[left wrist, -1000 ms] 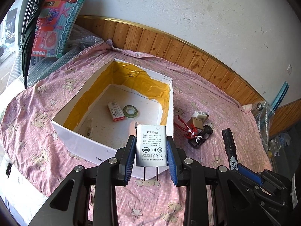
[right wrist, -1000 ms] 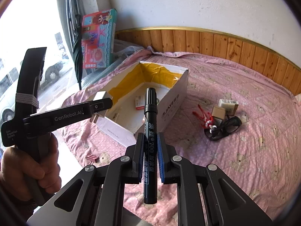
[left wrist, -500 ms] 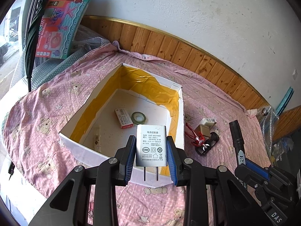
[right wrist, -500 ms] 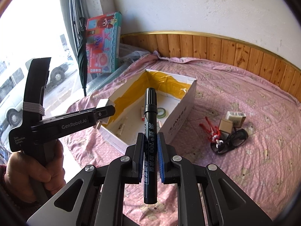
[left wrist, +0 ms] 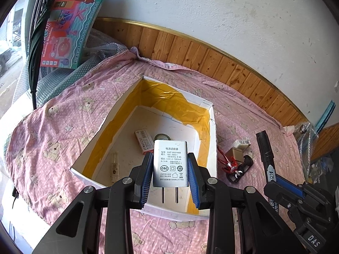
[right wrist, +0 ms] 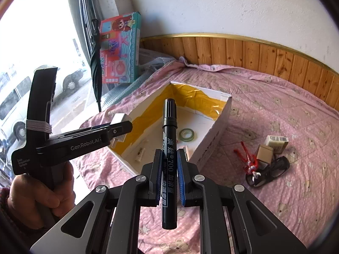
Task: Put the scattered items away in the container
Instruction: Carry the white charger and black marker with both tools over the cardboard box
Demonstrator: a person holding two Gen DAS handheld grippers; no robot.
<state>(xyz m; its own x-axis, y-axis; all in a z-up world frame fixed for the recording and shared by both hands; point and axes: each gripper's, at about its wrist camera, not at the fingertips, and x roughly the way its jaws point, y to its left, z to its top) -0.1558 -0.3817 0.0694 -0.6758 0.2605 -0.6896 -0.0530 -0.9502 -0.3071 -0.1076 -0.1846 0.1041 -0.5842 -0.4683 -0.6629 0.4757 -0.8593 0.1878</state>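
My left gripper (left wrist: pixel 170 169) is shut on a white power adapter (left wrist: pixel 170 163), prongs toward me, above the near wall of the white box (left wrist: pixel 209 114) with yellow tape lining. Inside the box lie a red-and-white small pack (left wrist: pixel 144 141), a green tape roll (right wrist: pixel 187 135) and a small white tube (left wrist: pixel 114 167). My right gripper (right wrist: pixel 170 169) is shut on a black marker (right wrist: pixel 169 139), held upright near the box's front corner (right wrist: pixel 214 139). In the right wrist view the left gripper (right wrist: pixel 118 127) shows from the side with the adapter (right wrist: pixel 119 119), held by a hand (right wrist: pixel 40 192).
On the pink bear-print cloth (right wrist: pixel 286 110) right of the box lie a red clip (right wrist: pixel 246 155), a black cable (right wrist: pixel 273 169), a tan cube (right wrist: pixel 264 153) and a white eraser block (right wrist: pixel 276 140). A toy box (left wrist: pixel 72 25) and an umbrella (left wrist: pixel 37 48) lean at the far left. Wood panelling (left wrist: pixel 211 61) backs the bed.
Both grippers have come forward and closer to the box; it looks larger and more central in both views. The adapter and the marker stay gripped.
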